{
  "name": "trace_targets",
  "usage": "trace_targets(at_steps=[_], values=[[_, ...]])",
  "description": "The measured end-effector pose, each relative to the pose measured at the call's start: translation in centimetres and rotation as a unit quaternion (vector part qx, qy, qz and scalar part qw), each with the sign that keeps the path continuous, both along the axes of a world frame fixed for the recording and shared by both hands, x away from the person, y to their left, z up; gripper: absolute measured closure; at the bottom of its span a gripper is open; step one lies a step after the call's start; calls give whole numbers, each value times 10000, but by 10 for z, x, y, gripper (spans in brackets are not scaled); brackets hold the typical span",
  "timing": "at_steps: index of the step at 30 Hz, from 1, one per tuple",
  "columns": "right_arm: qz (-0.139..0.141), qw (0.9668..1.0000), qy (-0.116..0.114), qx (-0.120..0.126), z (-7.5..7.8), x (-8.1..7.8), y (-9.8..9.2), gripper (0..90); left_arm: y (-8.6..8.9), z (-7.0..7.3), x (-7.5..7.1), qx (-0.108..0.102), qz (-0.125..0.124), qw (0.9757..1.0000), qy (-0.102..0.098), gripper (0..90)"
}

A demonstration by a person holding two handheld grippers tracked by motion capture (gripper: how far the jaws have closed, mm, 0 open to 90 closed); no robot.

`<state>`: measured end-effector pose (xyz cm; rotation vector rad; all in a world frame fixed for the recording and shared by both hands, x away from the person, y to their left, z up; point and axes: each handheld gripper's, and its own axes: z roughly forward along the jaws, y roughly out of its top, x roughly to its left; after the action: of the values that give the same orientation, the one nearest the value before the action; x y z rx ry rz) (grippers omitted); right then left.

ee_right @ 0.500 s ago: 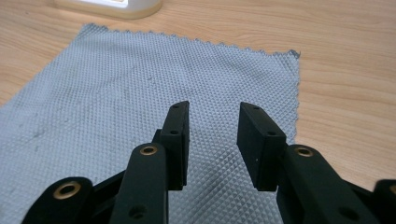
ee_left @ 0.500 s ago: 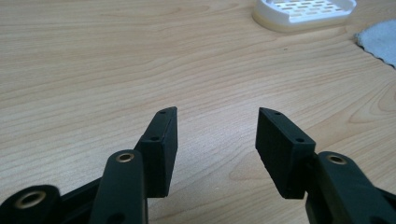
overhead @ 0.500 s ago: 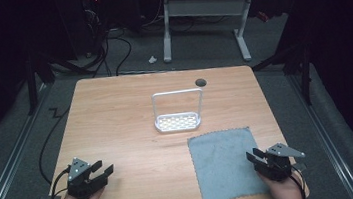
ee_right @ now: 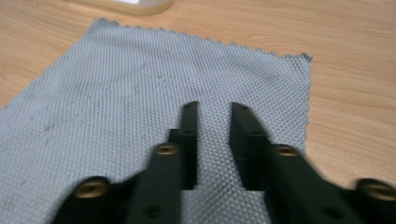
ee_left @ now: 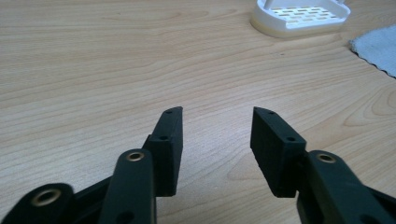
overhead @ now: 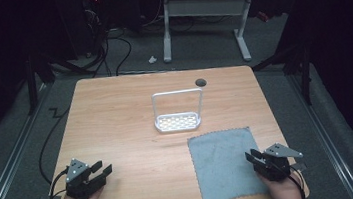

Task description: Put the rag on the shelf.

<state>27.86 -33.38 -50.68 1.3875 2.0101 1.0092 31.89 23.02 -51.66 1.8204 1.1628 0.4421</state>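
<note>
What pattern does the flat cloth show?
Grey cloth with fine diamond weave; clearest in right gripper view.

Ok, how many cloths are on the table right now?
1. The grey cloth lies flat at the table's near right, under the right gripper, with the white rack just beyond its far edge. Nothing seems to hide another.

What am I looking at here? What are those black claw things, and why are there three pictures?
A person sits at a wooden table holding a hand-held two-jaw gripper in each hand. One picture looks down from above; the other two come from cameras riding on each gripper.

The left gripper is open over bare wood, holding nothing. The right gripper hovers over the near edge of a grey cloth lying flat, its jaws narrowly apart with nothing between them. Farther back stands a small white rack with a slotted base and a hoop handle.
</note>
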Motion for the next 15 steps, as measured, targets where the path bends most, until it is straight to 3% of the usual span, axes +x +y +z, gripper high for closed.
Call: trace_targets(at_steps=[1, 7, 12, 15], values=[[-5, 10000, -3, -67, 0, 0, 1, 900, 0, 0, 0, -29, -19, 10000, 24, 590], [-157, 9989, 241, -366, -6, 4, -5, 900, -3, 1, -1, 180, -199, 9996, 43, 840], [-221, 9967, 566, -542, -16, 9, -6, 900, -9, 2, -3, 207, -321, 9993, 52, 858], [-193, 9968, 567, -534, -16, 9, -4, 900, -19, 3, -5, 231, -498, 9985, 78, 856]])
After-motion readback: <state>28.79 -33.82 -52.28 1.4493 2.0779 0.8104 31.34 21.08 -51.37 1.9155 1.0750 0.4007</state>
